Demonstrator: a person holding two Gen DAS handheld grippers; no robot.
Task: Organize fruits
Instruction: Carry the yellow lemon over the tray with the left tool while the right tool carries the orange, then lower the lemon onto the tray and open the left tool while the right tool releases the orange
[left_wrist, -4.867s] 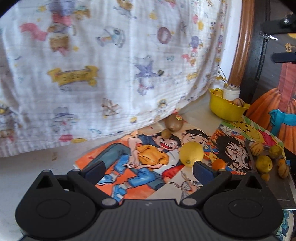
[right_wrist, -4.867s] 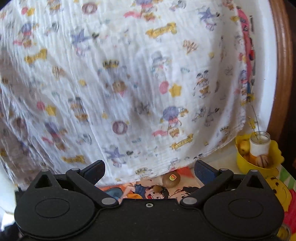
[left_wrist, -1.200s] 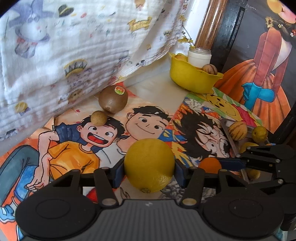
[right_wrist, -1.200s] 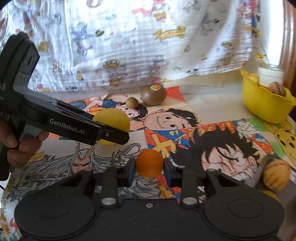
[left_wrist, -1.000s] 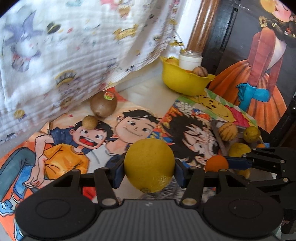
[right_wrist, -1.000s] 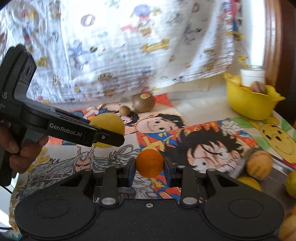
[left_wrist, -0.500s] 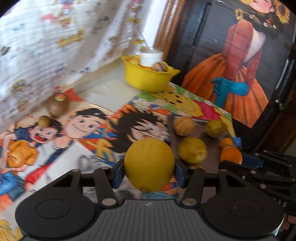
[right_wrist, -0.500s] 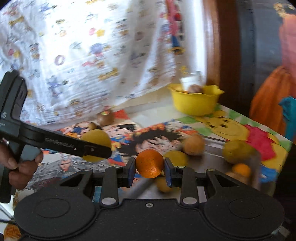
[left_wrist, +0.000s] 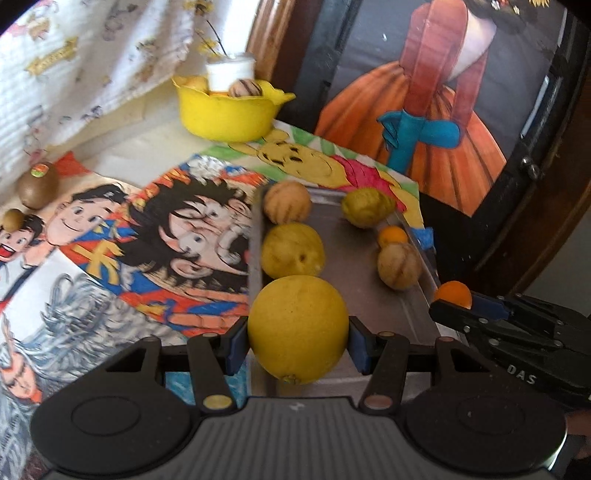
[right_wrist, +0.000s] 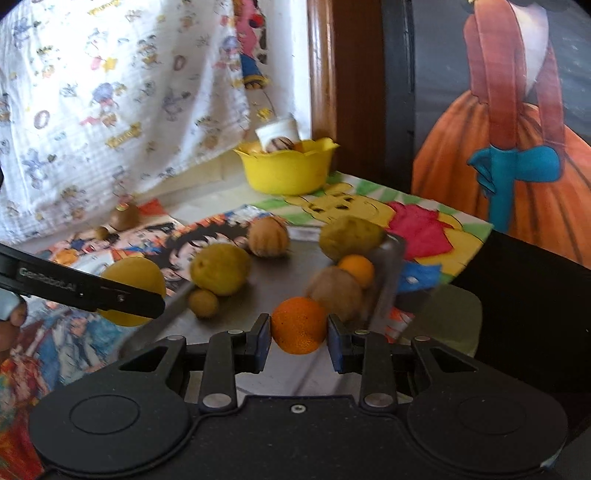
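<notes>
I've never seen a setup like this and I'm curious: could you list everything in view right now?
Large round yellow lemon: one, held in left gripper.
Small round orange fruit: one, held in right gripper.
Grey metal tray: one, holding several yellow, tan and orange fruits.
Yellow plastic bowl: one, at the back, white jar inside.
Brown kiwi: one, far left on cartoon posters.
Person's hand: partly seen, left edge.

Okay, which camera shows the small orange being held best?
The right wrist view: the orange sits centred and whole between that tool's pads. The left wrist view catches only its top at the right edge.
</notes>
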